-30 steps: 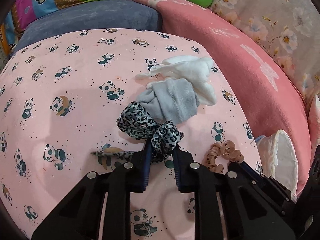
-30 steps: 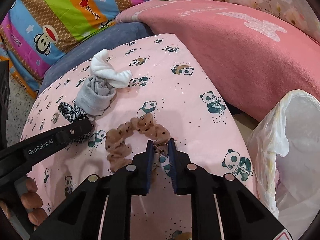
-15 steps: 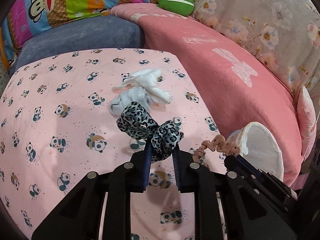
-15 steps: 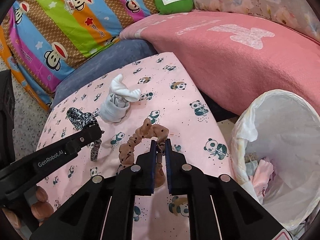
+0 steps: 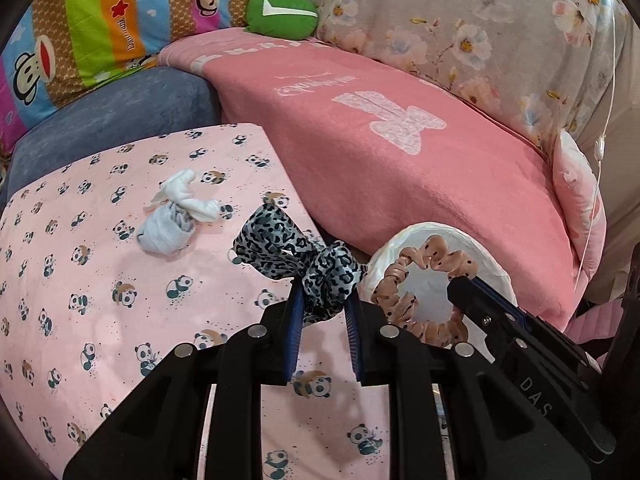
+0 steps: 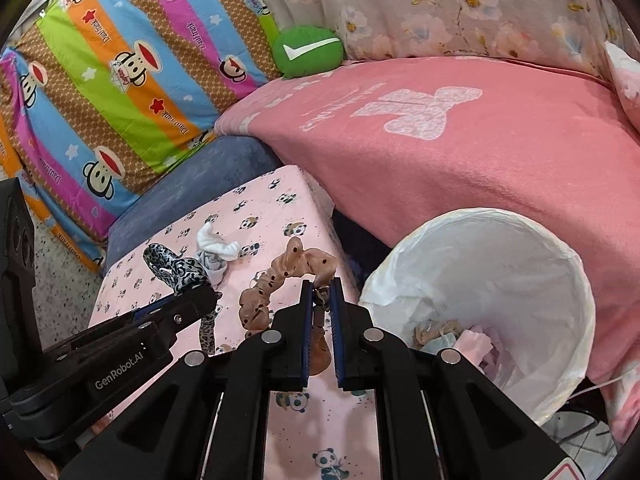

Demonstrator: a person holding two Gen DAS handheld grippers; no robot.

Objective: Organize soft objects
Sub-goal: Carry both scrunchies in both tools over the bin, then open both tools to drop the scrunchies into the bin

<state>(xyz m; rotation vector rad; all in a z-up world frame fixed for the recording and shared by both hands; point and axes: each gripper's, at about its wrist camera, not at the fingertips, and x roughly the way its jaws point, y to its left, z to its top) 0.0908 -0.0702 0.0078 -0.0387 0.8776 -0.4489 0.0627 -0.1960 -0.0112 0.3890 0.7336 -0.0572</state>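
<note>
My left gripper (image 5: 322, 300) is shut on a grey leopard-print scrunchie (image 5: 296, 256), held in the air above the pink panda sheet (image 5: 100, 300). To its right, my right gripper (image 6: 322, 292) is shut on a tan dotted scrunchie (image 6: 280, 280), also lifted; that scrunchie (image 5: 420, 292) shows in the left wrist view in front of the bin. In the right wrist view the left gripper (image 6: 200, 296) and the leopard scrunchie (image 6: 172, 264) sit at the left. A white and grey sock bundle (image 5: 176, 216) lies on the sheet.
A white bag-lined bin (image 6: 520, 248) stands at the right, beside the panda surface, with several small cloth pieces at its bottom. A pink blanket (image 5: 400, 160) lies behind. A striped monkey-print cushion (image 6: 120, 80) and a green cushion (image 6: 308, 52) stand at the back.
Both grippers have risen off the sheet and moved right toward the bin, each carrying its scrunchie. The sock bundle stays on the sheet and now looks farther away.
</note>
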